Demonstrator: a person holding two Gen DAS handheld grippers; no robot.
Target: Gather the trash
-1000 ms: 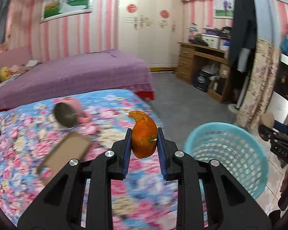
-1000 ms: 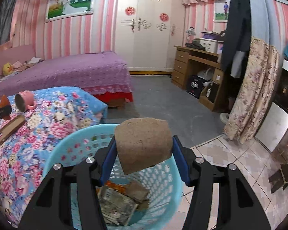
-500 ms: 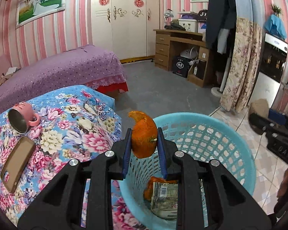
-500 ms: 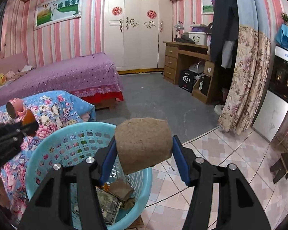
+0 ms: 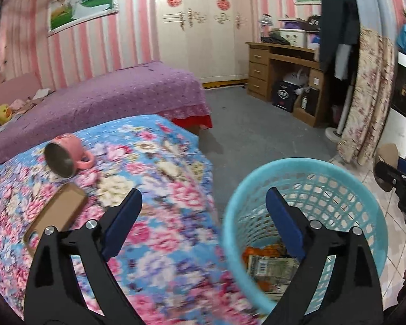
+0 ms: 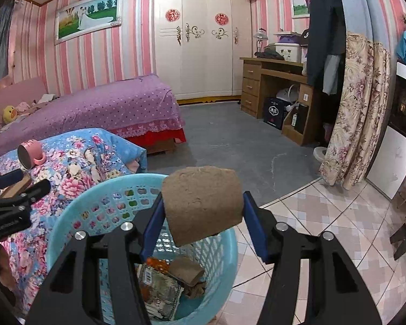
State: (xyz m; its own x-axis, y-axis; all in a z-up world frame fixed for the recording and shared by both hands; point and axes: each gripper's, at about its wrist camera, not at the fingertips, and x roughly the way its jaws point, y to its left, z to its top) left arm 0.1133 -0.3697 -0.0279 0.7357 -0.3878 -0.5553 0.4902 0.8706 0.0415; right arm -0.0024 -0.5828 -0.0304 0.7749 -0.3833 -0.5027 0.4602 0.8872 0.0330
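Note:
My left gripper (image 5: 203, 193) hangs over the near edge of the floral bed, just left of the blue plastic basket (image 5: 311, 162). Its jaws are opening wide and nothing is between them. Orange peel (image 5: 259, 250) lies in the basket beside a crumpled wrapper (image 5: 270, 268). My right gripper (image 6: 203, 197) is shut on a brown cardboard tube (image 6: 203, 203), held above the basket (image 6: 94, 189). In the right wrist view the basket also holds the wrapper (image 6: 159, 284) and a brown cardboard piece (image 6: 186, 270). The left gripper (image 6: 13, 189) shows at that view's left edge.
A pink mug (image 5: 65, 154) lies on its side on the floral bedspread (image 5: 154, 162), with a phone in a brown case (image 5: 56, 214) near it. A purple bed (image 5: 108, 94) stands behind. A wooden desk (image 6: 273, 81) and a floral curtain (image 6: 360, 108) stand to the right.
The left gripper has opened and the orange peel has left it; peel now lies in the basket. That gripper has swung left toward the bed. The right gripper still grips the tube.

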